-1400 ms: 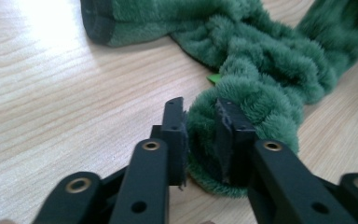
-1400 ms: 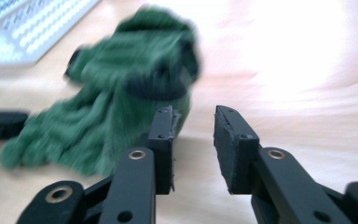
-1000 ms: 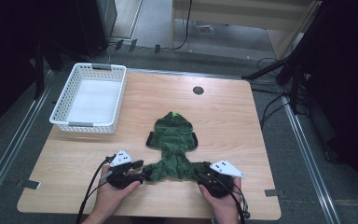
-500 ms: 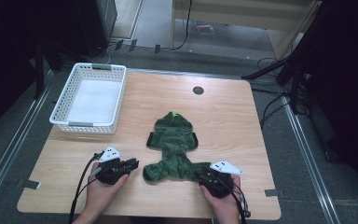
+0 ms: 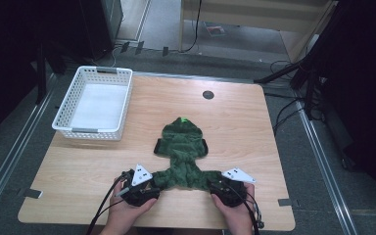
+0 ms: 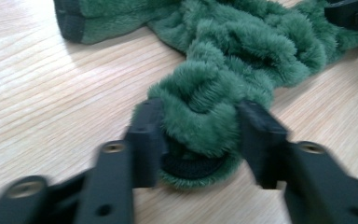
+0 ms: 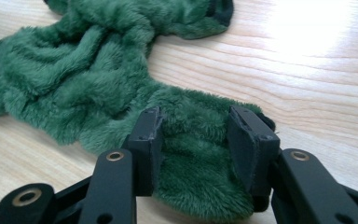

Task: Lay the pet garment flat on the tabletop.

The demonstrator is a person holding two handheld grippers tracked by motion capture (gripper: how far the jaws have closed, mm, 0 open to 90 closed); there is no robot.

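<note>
A fuzzy green hooded garment (image 5: 181, 147) lies flat on the wooden table (image 5: 254, 127), hood toward the far side, with black cuffs (image 6: 72, 23). My left gripper (image 5: 152, 186) is at its near left corner. In the left gripper view the jaws (image 6: 196, 135) straddle a bunched fold ending in a dark cuff; they have just been opening, and the pile brushes both pads. My right gripper (image 5: 216, 187) is at the near right corner. Its jaws (image 7: 193, 135) have also just opened slightly and stand on either side of the fabric, which lies flat on the table.
A white slotted basket (image 5: 90, 131) stands at the table's far left. A round cable hole (image 5: 208, 94) sits near the far edge. Cables trail from both grippers over the near table edge. Dark equipment and floor cables surround the table.
My left gripper pulled away to the left of the garment, then came back right to its near left corner. The right gripper stayed at the near right corner.
</note>
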